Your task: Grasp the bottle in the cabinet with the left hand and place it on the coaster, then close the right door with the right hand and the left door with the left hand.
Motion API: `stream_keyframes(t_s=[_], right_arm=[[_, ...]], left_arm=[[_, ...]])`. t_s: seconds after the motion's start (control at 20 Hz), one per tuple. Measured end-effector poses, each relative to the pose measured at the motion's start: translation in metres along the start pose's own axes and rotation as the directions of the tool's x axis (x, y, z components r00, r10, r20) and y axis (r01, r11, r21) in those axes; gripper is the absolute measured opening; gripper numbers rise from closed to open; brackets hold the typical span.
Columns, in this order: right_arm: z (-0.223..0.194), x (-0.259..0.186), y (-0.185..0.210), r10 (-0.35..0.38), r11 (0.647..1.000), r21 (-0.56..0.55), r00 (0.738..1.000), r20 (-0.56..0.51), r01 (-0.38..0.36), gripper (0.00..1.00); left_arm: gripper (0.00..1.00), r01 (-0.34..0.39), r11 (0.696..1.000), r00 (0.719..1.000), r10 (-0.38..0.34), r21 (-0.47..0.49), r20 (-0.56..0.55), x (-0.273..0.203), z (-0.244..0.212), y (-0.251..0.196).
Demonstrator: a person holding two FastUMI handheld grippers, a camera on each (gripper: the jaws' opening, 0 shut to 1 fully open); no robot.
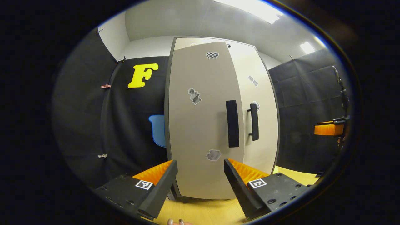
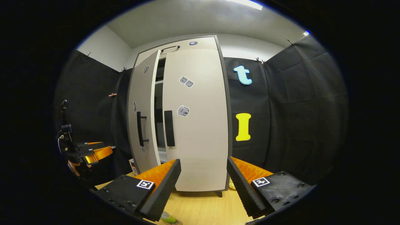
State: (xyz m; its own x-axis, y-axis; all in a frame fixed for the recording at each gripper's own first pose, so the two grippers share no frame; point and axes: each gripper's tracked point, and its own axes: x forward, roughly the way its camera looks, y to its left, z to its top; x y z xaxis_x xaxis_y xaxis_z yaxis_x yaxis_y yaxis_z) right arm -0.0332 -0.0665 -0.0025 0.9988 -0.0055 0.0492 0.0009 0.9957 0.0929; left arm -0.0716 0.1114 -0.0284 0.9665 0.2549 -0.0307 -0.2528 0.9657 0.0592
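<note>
Closing stage: left gripper view: left gripper [image 1: 200, 184] spread wide, empty, facing tall beige two-door cabinet [image 1: 200, 125]; left door [image 1: 200, 103] ajar.
Right gripper view: right gripper [image 2: 203, 184] agape, empty; right door [image 2: 200, 125] shut; green-topped bottle [image 2: 168, 217] at bottom edge, coaster unclear.
Count: two doors, two black handles.
Left: left door.

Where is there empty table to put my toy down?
Bare wooden tabletop lies between the right gripper and the tall beige cabinet. Crowded: a green-topped item by the near edge and a small box at the ajar left door.
</note>
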Motion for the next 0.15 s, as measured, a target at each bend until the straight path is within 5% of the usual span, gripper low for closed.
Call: stream_keyframes(t_s=[0.15], right_arm=[[0.0,-0.0016,-0.0016,-0.003,1.0,-0.002,1.0,-0.002,0.003,0.98]], left_arm=[[0.95,0.005,1.0,1.0,-0.005,-0.006,-0.005,-0.0008,-0.0015,-0.001]])
